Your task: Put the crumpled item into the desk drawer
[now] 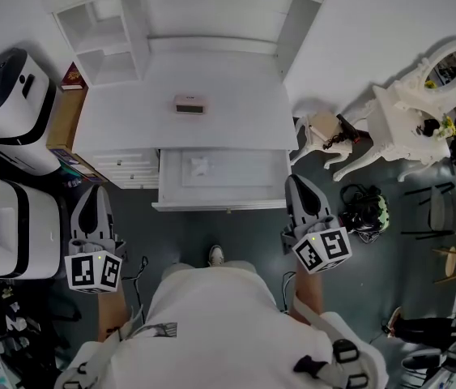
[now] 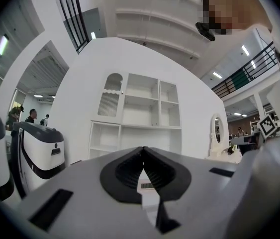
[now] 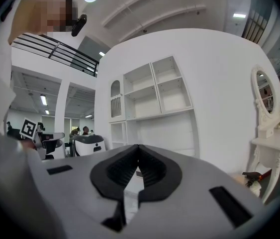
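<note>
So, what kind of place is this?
Probably a large indoor hall staged as a room: a white desk, an ornate dressing table, and bulky white machines nearby.

Two hand-held grippers [image 1: 94, 191] [image 1: 296, 180], one open drawer [image 1: 219, 205], one crumpled item [image 1: 201, 166], one small box [image 1: 189, 104], two white machines [image 1: 13, 96] [image 1: 9, 225]

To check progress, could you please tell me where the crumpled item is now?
In the head view, the crumpled item lies inside the open desk drawer, left of its middle, below the small box on the desk.
</note>
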### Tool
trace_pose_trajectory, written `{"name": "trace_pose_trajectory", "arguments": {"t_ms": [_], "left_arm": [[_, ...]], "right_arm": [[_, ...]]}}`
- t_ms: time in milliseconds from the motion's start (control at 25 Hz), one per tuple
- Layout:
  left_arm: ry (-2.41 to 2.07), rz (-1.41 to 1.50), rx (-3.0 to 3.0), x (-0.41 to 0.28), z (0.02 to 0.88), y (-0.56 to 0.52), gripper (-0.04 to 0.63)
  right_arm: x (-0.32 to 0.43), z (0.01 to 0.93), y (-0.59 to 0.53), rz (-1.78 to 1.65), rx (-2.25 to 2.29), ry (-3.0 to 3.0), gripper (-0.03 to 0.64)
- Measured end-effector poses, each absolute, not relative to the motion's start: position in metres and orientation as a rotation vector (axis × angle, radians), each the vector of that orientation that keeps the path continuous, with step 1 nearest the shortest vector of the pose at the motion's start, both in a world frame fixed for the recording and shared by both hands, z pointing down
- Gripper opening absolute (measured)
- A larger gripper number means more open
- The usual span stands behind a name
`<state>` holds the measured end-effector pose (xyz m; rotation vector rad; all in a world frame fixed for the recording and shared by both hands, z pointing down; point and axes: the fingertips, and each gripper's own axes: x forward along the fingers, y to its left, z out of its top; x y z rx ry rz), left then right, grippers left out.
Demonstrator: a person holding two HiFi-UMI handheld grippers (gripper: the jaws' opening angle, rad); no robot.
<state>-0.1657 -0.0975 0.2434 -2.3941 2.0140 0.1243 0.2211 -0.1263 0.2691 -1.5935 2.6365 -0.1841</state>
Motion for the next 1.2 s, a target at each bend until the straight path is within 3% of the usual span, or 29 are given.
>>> {"name": "trace_pose_trajectory", "arguments": {"t_ms": [1200], "left_arm": [[1.828, 0.170, -2.523, -0.172, 0.246, -0.049, 0.015]], "right_arm": [[0.167, 0.276, -0.048, -0.188, -1.654, 2.604, 0.009]]}}
